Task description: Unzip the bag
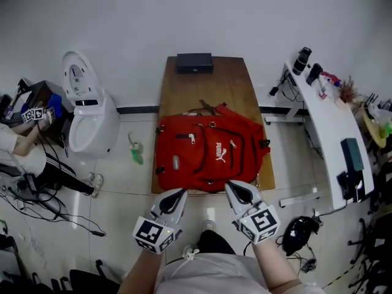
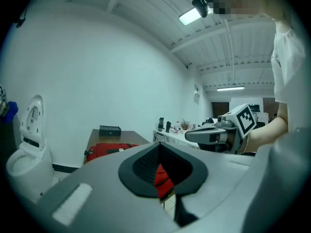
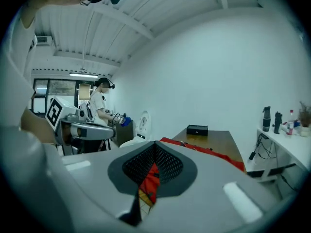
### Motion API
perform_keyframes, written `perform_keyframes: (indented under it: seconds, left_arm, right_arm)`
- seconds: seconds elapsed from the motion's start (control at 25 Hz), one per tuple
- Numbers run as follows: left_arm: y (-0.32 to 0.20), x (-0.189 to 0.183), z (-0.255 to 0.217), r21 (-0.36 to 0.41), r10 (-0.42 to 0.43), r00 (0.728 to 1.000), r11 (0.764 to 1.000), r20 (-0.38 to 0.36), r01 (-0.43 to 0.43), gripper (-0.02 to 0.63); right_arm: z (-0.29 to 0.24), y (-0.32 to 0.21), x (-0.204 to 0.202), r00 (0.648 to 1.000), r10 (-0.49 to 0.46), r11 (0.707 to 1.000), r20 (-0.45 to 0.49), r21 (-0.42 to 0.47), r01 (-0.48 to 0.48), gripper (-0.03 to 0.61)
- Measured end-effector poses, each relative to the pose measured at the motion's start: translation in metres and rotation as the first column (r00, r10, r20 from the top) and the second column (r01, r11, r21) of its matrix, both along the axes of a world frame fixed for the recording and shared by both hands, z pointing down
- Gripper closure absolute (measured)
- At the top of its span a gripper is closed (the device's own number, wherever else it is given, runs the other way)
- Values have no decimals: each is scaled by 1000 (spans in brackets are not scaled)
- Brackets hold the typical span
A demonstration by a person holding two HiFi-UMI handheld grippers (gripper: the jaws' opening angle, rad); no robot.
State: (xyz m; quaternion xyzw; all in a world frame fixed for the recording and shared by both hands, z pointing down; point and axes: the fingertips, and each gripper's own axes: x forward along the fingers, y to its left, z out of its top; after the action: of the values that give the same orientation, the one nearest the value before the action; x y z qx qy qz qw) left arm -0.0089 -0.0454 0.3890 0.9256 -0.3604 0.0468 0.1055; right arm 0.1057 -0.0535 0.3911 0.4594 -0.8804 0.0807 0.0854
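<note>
A red backpack (image 1: 208,152) lies flat on a wooden table (image 1: 184,90), its zippers closed as far as I can see. Both grippers hover side by side just short of the table's near edge, apart from the bag. My left gripper (image 1: 176,196) is shut with nothing in it, and my right gripper (image 1: 236,190) is likewise shut and empty. In the left gripper view the bag (image 2: 108,150) shows beyond the closed jaws, with the right gripper (image 2: 214,135) off to the right. In the right gripper view a red sliver of the bag (image 3: 204,149) shows past the jaws.
A black box (image 1: 195,62) sits at the table's far end. A white desk (image 1: 331,124) with bottles and gear stands at the right. At the left are a white toilet-shaped unit (image 1: 86,112), a seated person (image 1: 21,146) and floor cables (image 1: 37,201).
</note>
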Motion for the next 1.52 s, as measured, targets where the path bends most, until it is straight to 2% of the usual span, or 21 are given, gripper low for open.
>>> perform_keyframes:
  seconds: [0.28,0.48,0.64,1.0,1.52]
  left_arm:
    - [72,-19,-15,37,38,999,999,-17,-37,606]
    - [108,-24,-25,117,44,999,992,-14,-42,606]
    - [126,-22,-34,145,50,998,988,-27,-45,606]
    - [145,-7,-44,149,56,998,988,-43,-49,606]
    - [137,0,-52,163,51,997,986,-60,-41,606]
  right_arm:
    - [-3,76,-18,999,48,999,-23,17,-48,572]
    - [-6,112,-24,998,60,998,-29,21,-59,572]
    - [-4,131,-25,999,49,999,-24,25,-48,572]
    - [-12,145,-13,999,40,998,-7,44,-39,574]
    - [-19,137,-8,999,31,997,-36,74,-28,574]
